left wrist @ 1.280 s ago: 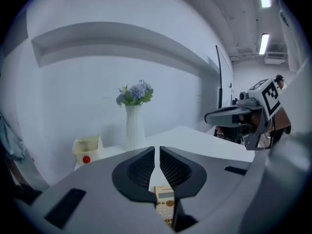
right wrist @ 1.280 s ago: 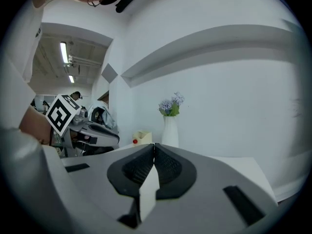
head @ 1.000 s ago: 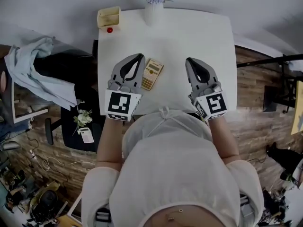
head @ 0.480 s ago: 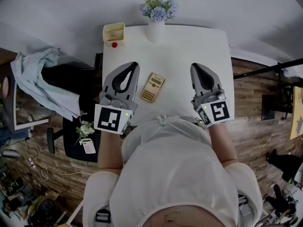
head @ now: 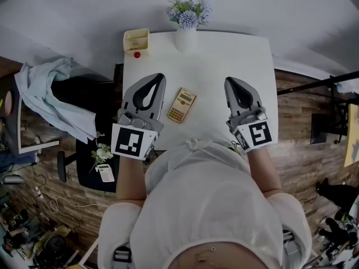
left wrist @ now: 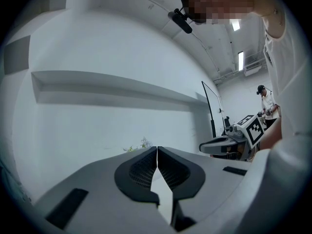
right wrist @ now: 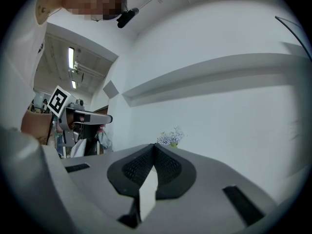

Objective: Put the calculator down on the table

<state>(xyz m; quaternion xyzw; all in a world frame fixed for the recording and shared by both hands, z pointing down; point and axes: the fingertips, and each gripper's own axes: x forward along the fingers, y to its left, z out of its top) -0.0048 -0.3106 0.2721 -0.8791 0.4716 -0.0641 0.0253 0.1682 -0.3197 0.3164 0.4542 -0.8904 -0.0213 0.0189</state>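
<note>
On the white table point(head: 224, 60): calculator point(head: 182, 105), lying flat, keys up, between the two grippers and clear of both. Left gripper point(left wrist: 157, 148): jaws closed tip to tip, nothing held. Right gripper point(right wrist: 154, 145): likewise closed and empty. At the table's far edge: vase of flowers point(head: 187, 15), yellow box point(head: 136, 39), beside it a small red item point(head: 137, 54), perhaps a button.
</note>
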